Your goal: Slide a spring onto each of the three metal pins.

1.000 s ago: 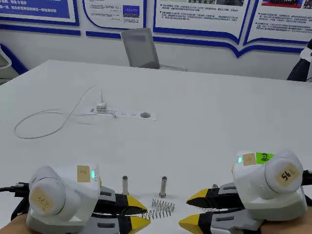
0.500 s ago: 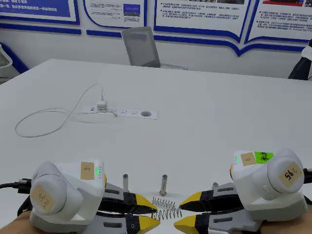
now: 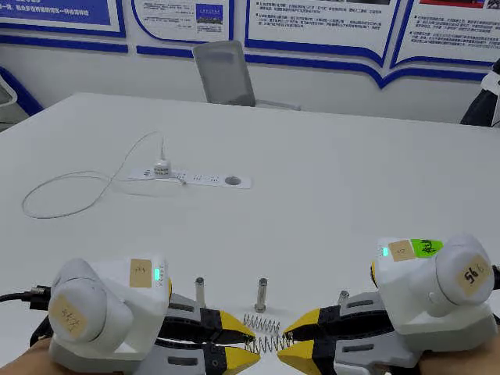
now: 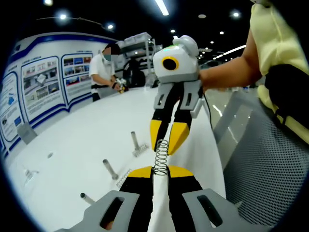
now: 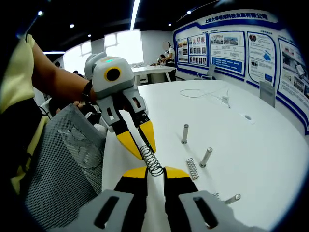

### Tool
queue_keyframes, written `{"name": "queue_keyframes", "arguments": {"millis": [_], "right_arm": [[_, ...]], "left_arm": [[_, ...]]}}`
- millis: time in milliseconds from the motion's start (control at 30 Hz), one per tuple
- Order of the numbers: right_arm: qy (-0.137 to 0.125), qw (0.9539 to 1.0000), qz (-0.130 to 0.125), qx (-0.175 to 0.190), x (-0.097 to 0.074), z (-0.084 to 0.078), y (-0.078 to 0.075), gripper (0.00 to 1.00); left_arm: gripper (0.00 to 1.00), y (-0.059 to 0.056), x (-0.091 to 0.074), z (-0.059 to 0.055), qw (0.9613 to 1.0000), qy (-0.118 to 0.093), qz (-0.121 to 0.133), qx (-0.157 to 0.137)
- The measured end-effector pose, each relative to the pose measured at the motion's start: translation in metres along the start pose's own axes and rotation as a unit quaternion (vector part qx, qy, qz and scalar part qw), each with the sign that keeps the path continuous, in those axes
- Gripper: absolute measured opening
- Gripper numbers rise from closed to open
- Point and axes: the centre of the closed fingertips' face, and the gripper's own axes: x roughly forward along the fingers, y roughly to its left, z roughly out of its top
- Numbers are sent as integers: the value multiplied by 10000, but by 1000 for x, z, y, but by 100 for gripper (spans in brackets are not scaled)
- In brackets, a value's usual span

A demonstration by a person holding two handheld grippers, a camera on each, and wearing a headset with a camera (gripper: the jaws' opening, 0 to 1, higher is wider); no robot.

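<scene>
Three short metal pins stand upright on the white table: left pin (image 3: 200, 290), middle pin (image 3: 261, 294), right pin (image 3: 342, 298). One spring (image 3: 269, 342) stretches level between the two grippers, in front of the pins. My left gripper (image 3: 254, 345) is shut on its left end, and my right gripper (image 3: 283, 341) pinches its right end. In the left gripper view the spring (image 4: 161, 157) runs from my left gripper (image 4: 159, 171) to the right gripper (image 4: 164, 147). A loose spring (image 3: 261, 323) lies by the middle pin, also visible as the loose spring (image 5: 192, 168).
A white power strip (image 3: 195, 179) with a looping cable (image 3: 70, 191) lies mid-table. A grey chair (image 3: 223, 74) stands at the far edge. A mesh chair back (image 5: 72, 159) is close behind the grippers. A person (image 4: 104, 67) works at another table.
My right gripper has moved left to the spring's free end and its jaws have narrowed onto it. The left gripper has edged right, still holding the spring.
</scene>
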Motion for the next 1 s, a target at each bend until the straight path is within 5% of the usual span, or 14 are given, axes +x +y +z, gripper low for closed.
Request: {"name": "queue_keyframes", "arguments": {"millis": [1000], "right_arm": [[-390, 9990, 84, -203, 0, 46, 10, 12]], "left_arm": [[9, 6, -1, 8, 9988, -330, 171, -325]]}}
